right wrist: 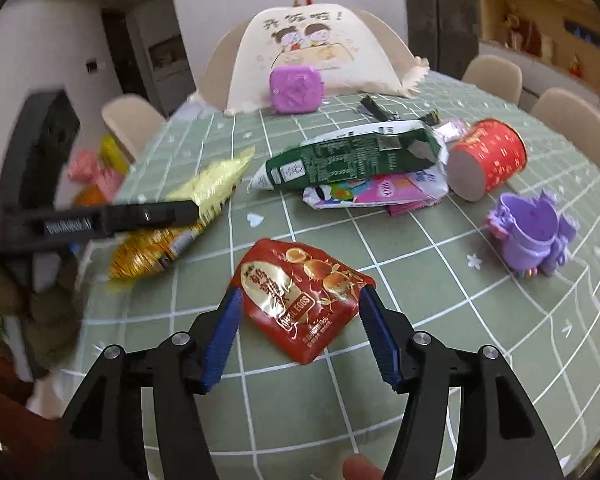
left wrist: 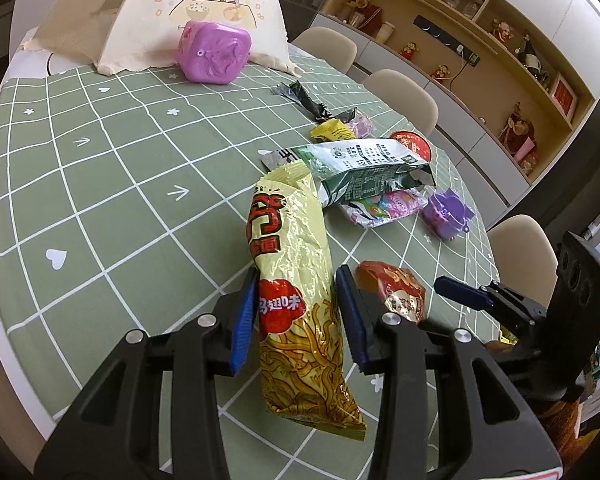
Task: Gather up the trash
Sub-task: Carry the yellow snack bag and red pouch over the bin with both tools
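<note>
Left tool [left wrist: 296, 320] pinches yellow noodle packet [left wrist: 296, 264]; right tool [right wrist: 300, 332] spread around red pouch [right wrist: 300, 300] lying on tabletop [right wrist: 440, 320]

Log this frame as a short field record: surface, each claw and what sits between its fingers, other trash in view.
surface: table with green grid cloth
left claw: closed on the yellow noodle packet, lifted off the cloth
right claw: open, straddling the red egg pouch, which lies flat on the cloth
other trash: green-and-white bag, pink wrapper beneath it, red paper cup on its side
non-trash: purple box, lilac toy
</note>
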A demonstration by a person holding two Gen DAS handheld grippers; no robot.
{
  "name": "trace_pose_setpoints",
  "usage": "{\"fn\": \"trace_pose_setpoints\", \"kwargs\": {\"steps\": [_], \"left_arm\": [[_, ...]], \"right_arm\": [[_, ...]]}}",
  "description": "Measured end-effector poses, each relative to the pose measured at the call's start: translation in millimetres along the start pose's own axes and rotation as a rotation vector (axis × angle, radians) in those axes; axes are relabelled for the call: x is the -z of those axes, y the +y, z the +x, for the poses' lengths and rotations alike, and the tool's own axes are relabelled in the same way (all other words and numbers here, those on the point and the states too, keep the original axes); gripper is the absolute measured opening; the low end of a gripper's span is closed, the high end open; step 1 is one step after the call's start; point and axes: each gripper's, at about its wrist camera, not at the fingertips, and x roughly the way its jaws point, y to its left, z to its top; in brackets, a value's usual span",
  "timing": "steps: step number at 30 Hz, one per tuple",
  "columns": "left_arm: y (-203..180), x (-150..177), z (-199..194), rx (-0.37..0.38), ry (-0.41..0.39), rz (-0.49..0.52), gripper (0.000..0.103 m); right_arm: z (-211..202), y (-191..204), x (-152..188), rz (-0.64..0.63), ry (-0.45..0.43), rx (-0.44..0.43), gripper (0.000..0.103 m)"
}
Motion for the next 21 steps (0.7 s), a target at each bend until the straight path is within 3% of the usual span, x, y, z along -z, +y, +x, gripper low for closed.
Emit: {"fn": "trace_pose_setpoints", "kwargs": {"steps": [5,8,13,15,17,20,21], "left_arm": [[4.8,0.0,-2.7,-0.009,-0.003,-0.01,0.036],[5.1,-0.9,-2.9,-0.008,-0.006,-0.015,0.036],[-0.7,-0.3,-3.9,-0.006,-0.01,0.002,0.036],[-3.6,-0.9,-4.3,-0.006,-0.015,0.011,0.036],[-6.7,-1.8,-4.4,-0.009,-0.022,0.019,0.036],[-10.2,-4.0,-3.9,-0.011,-0.028,0.025,0.036],[-10.4,-4.5,-3.9,-0.012,-0.029,0.028,0.036]], "right_arm": [[7.5,22.0,4.0,-0.181,0.053,0.121,0.057],[10.1,16.9,0.8,-0.166,0.062,0.152,0.057],[9.1,7.0,-9.7,-0.156,-0.03,0.185,0.057],[11.5,6.6,-14.5,-0.168,-0.055,0.196,0.041],[16.1,4.6,-21.6,-0.169,-0.06,0.202,0.037],[24.6,-2.6,-34.6,-0.149,-0.057,0.191,0.02],[26.5,-5.4,-40.4,-0.14,-0.063,0.187,0.02]]}}
